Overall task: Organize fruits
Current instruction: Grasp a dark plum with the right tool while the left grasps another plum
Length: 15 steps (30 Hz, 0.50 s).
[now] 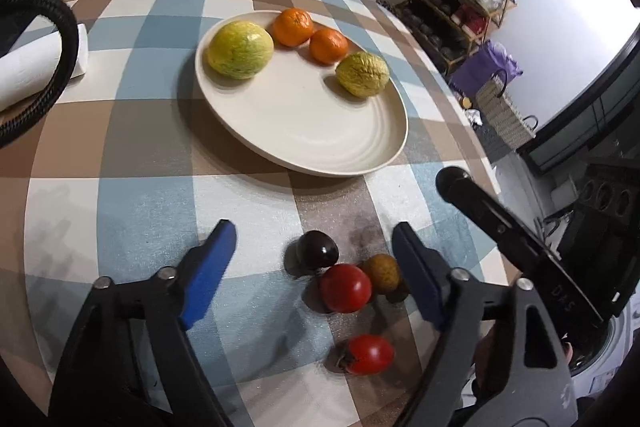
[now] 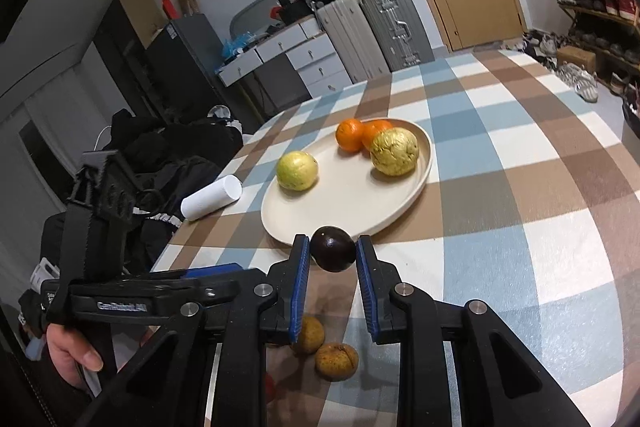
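Four fruits sit on the plate point(image 1: 320, 143): two oranges point(image 1: 293, 26) and two yellow ones point(image 1: 240, 49). Our right gripper point(image 2: 333, 254) has its fingers closed on a dark plum point(image 2: 333, 248), just in front of the plate. Our left gripper point(image 1: 314, 269) has its fingers wide apart over the desk point(image 1: 132, 187), above two red tomatoes point(image 1: 345, 287) and a small brown fruit point(image 1: 382, 273).

four fruits point(image 1: 298, 45) on plate point(image 1: 320, 131), others point(image 1: 345, 287) before it

Blurry white lettering on left gripper point(image 2: 224, 269) body, left of the right claw's tips, approx "GenRobot.AI". Faint "DAS" embossed on right gripper's arm point(image 1: 564, 301).
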Available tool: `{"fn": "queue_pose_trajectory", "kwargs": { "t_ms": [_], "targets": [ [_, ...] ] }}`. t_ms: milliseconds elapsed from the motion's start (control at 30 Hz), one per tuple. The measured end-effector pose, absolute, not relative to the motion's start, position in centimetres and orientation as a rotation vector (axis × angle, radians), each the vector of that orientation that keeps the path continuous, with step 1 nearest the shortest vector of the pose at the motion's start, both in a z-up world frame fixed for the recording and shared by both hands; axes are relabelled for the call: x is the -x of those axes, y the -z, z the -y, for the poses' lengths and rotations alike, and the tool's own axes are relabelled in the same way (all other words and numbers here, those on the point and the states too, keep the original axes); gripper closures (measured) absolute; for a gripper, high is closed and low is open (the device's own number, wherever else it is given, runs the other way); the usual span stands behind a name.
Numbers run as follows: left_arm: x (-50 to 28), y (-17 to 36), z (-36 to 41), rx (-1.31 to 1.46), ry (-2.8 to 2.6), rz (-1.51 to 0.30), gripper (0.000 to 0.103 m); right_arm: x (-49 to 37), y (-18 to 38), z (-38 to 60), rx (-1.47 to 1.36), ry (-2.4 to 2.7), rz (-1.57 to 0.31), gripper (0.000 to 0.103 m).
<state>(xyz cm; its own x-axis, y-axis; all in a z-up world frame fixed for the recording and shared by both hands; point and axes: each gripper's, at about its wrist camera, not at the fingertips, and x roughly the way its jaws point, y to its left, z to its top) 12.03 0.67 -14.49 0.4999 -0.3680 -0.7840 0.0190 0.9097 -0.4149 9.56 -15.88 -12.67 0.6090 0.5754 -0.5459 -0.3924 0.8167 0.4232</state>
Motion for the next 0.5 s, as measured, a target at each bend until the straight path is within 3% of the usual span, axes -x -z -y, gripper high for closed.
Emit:
{"fn": "queue_pose_trajectory", "kwargs": {
  "t_ms": [233,333,367,500],
  "targets": [
    [-12.5,15.1,0.2,0.35,0.233,-1.055,0.055,-9.1,12.4,16.3,-0.257,-0.592,-0.688,0.079],
    [-12.7,15.4,0.7,0.335,0.242,-1.073,0.069,-9.1,12.4,16.6,-0.263,-0.589,-0.682,0.079],
    [-12.6,15.4,0.8,0.322,0.243,-1.07,0.079,-9.2,12.4,16.7,-0.269,-0.592,-0.682,0.079],
    [-12.6,15.4,1.2,0.283,0.232,-1.062,0.082,-9.3,12.6,17.1,-0.273,-0.571,-0.682,0.079]
  ]
}}
